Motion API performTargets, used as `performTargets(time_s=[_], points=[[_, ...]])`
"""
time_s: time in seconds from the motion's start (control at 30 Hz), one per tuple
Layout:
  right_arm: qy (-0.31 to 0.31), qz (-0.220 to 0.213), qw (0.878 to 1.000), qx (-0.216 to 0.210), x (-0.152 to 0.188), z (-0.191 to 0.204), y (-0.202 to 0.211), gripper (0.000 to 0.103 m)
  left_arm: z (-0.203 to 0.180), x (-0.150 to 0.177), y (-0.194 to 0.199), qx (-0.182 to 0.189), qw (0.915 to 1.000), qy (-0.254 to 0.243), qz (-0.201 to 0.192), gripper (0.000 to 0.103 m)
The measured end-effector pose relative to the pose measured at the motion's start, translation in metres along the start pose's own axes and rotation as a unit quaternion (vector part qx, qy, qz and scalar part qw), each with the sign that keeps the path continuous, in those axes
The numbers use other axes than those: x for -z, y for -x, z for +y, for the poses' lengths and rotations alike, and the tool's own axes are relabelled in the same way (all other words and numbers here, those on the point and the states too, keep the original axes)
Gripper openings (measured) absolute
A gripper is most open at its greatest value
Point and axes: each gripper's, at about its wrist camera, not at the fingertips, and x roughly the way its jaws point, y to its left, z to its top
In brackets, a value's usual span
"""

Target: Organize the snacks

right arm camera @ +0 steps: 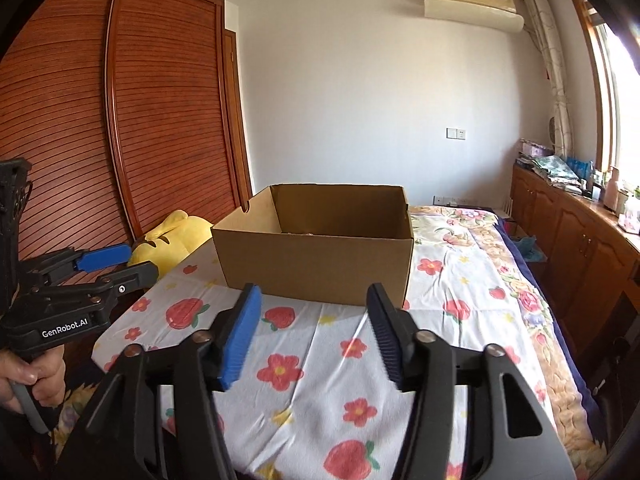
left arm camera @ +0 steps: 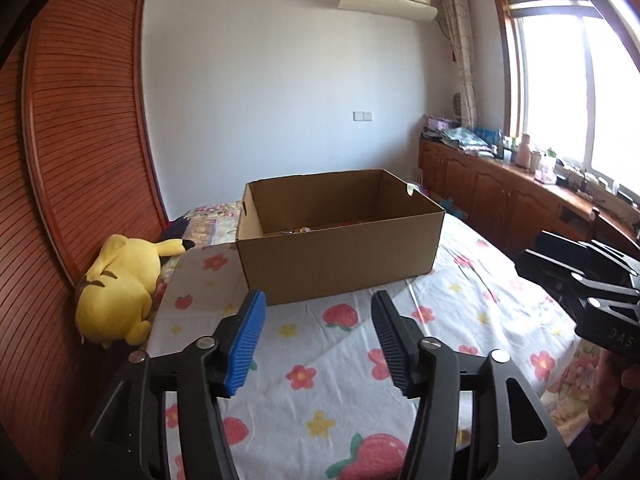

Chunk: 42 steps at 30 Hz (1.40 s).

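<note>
An open cardboard box (left arm camera: 340, 256) (right arm camera: 316, 264) stands on a bed with a strawberry and flower sheet (left arm camera: 320, 364) (right arm camera: 320, 360). A few small items lie at its bottom, mostly hidden by the near wall. My left gripper (left arm camera: 318, 300) is open with nothing between its blue pads, short of the box's near wall. My right gripper (right arm camera: 312, 294) is open and empty too, just in front of the box. Each gripper shows at the edge of the other's view: the right one's black body (left arm camera: 592, 280) at right, the left gripper (right arm camera: 116, 264) at left, held by a hand (right arm camera: 36, 380).
A yellow plush toy (left arm camera: 120, 292) (right arm camera: 172, 236) lies at the bed's left edge against a slatted wooden wardrobe (left arm camera: 80, 152) (right arm camera: 152, 112). Along the right wall runs a wooden cabinet (left arm camera: 500, 192) (right arm camera: 568, 232) under a window, its top cluttered with bottles and packets.
</note>
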Motion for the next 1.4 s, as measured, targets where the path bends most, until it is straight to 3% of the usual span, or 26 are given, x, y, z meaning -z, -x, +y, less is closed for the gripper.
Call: performTargets(time_s=[0.07, 0.13, 0.23, 0.47, 1.4], points=[[-0.002, -0.004, 1.000, 0.003, 0.003, 0.001, 0.004, 0.078, -0.002, 0.006, 0.004, -0.010, 0.9999, 0.005, -0.007, 0.065], [-0.004, -0.009, 1.000, 0.006, 0.005, 0.002, 0.008, 0.078, -0.004, 0.011, 0.005, -0.014, 0.9998, 0.007, -0.008, 0.066], [-0.005, -0.011, 1.000, 0.015, 0.008, 0.003, 0.010, 0.084, -0.007, 0.016, 0.004, -0.025, 0.9996, 0.004, -0.010, 0.077], [-0.011, -0.004, 1.000, 0.028, 0.016, 0.000, 0.008, 0.085, -0.013, 0.023, 0.002, -0.035, 0.9993, -0.001, -0.015, 0.085], [-0.026, -0.007, 0.998, 0.065, 0.019, -0.011, 0.013, 0.085, -0.009, 0.031, 0.008, -0.027, 0.9996, 0.002, -0.011, 0.085]])
